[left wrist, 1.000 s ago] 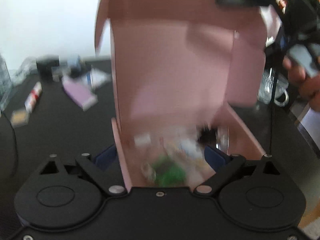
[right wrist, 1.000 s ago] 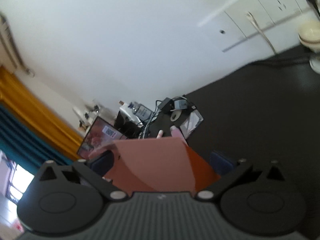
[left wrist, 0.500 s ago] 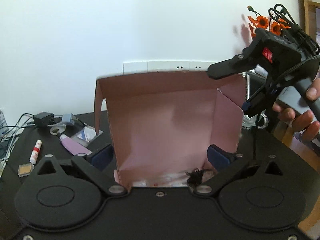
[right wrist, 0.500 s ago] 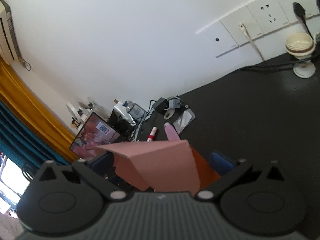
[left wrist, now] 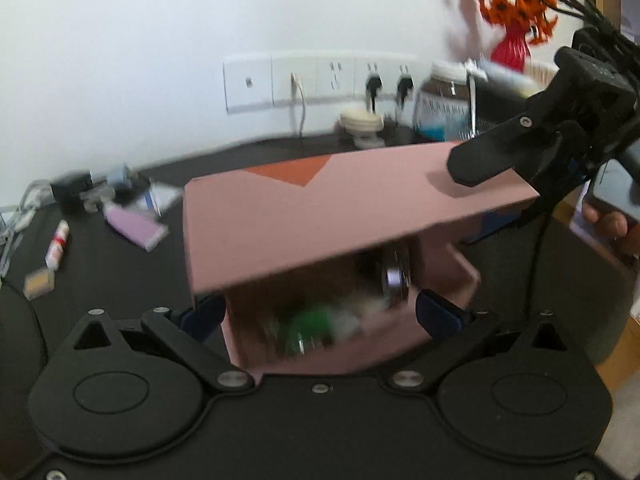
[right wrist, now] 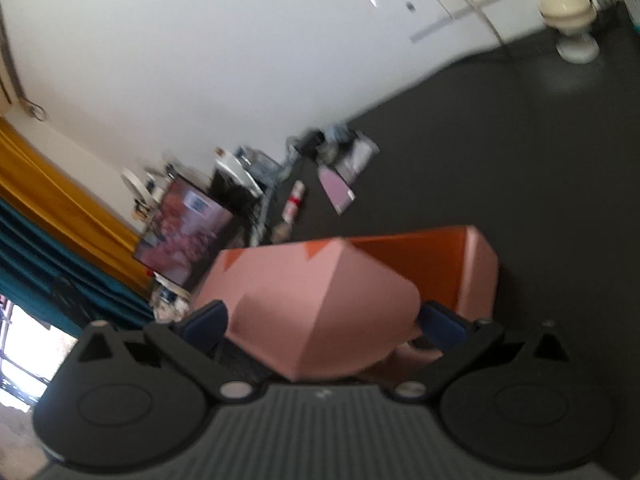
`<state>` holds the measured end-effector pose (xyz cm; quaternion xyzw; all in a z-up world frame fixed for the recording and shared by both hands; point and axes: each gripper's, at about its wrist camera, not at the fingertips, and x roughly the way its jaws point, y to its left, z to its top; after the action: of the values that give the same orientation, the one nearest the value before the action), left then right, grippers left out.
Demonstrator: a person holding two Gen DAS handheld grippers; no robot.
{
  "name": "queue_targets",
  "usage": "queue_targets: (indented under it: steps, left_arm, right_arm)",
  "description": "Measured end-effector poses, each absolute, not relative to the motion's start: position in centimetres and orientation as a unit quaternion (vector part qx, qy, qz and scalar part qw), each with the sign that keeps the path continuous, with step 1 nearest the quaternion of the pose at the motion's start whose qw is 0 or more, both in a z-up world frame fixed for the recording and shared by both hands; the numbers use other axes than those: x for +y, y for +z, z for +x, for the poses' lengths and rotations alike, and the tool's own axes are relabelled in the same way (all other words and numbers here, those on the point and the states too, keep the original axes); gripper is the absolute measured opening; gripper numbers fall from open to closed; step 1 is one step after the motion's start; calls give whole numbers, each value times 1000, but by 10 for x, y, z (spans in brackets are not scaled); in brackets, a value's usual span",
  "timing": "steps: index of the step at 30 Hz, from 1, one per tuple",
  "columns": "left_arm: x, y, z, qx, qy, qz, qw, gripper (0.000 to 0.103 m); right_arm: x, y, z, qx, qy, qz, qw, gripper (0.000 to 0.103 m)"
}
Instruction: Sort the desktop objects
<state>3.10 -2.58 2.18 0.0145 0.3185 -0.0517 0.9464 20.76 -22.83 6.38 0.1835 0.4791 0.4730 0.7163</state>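
Black tool [left wrist: 320, 316], blue fingertips [left wrist: 438, 314]

box [left wrist: 320, 240] on desk [left wrist: 100, 280], tube [left wrist: 134, 229] left

Daylit indoor scene, soft light, motion blur in both fisheye views.

Left wrist view: the white wall [left wrist: 160, 40] is bright and even; the pink box [left wrist: 320, 216] ahead of the left gripper [left wrist: 320, 314] is smeared, its contents unreadable. The right gripper [left wrist: 516, 148] casts a soft shadow on the box lid. Right wrist view: the window [right wrist: 24, 344] at lower left is overexposed. Straight lines bow toward both frame edges; corners vignette to black.
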Motion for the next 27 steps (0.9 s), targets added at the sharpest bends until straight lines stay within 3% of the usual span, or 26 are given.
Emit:
queue_targets:
  steps: [5,18,27]
  left_arm:
    - [-13,25,7,308,-17,-10,951,103]
    - [-3,69,-27,218,18,-56,974,103]
    - [-11,63,19,257,86,-16,962,103]
  right_arm:
    - [-239,51,194,498,451,157,724,102]
    - [-272,64,186,423,381,122,813,102]
    - [-240,47,178,422,337,70,839,102]
